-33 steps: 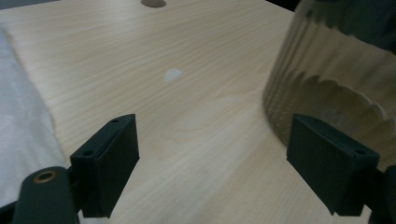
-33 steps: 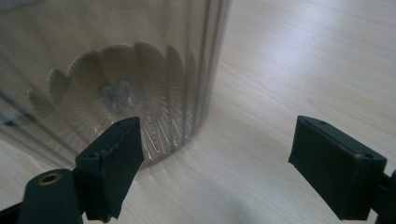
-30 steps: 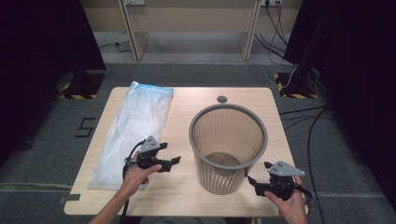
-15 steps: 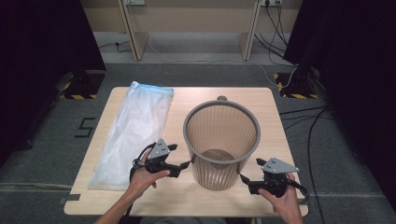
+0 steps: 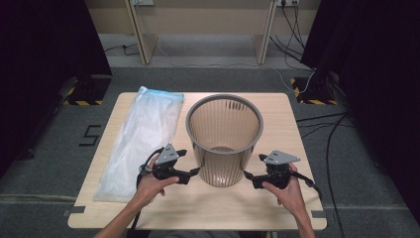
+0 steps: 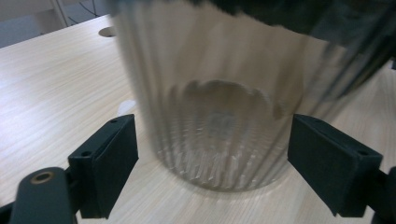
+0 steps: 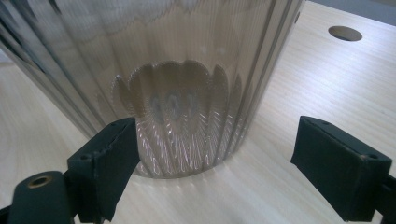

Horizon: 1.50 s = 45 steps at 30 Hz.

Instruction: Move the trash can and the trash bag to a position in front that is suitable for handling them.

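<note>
While both hands rest low on the near half of the table, the left gripper (image 5: 190, 171) points rightward at the base of the wastebasket (image 5: 224, 134), its jaws spread wide with nothing between the pads; in the left gripper view the two black pads (image 6: 112, 158) stand well apart, either side of the basket's ribbed foot and short of touching it. The right gripper (image 5: 247, 176) faces it from the opposite side, jaws likewise wide apart and empty, tips just beside the basket's lower wall. In the right gripper view the left pad (image 7: 109, 161) sits in front of the basket wall, though whether it touches cannot be told, and the other pad stands clear over bare wood.

The wastebasket is a translucent brownish plastic bin with vertical ribs and a grey rim, standing upright near the middle of the table, between the two grippers. Its inside looks empty down to the scalloped bottom.

To its left lies a flat, clear plastic bag (image 5: 143, 136), stretched lengthwise from the far edge toward the near one.

The table (image 5: 277, 119) is pale wood with a round cable hole (image 7: 344, 32) near its far edge. Grey carpet surrounds it, with dark curtains at both sides and cables trailing on the floor at right.
</note>
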Each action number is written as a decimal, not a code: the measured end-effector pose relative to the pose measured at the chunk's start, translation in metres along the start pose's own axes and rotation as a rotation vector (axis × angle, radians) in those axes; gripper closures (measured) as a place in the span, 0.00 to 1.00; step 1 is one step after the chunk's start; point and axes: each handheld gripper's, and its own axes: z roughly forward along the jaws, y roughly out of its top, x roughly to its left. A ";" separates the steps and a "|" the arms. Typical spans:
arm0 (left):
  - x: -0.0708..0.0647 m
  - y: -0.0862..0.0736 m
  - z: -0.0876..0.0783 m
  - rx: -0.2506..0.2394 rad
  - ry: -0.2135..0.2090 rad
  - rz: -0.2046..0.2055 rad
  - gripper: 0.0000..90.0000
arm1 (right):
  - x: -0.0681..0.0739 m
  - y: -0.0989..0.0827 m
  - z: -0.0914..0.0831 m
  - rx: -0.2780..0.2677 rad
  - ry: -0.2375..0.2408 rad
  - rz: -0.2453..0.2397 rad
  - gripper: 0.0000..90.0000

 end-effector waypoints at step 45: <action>0.073 0.032 0.050 0.000 0.094 -0.101 0.09 | -0.036 0.081 0.094 0.066 0.046 -0.038 0.16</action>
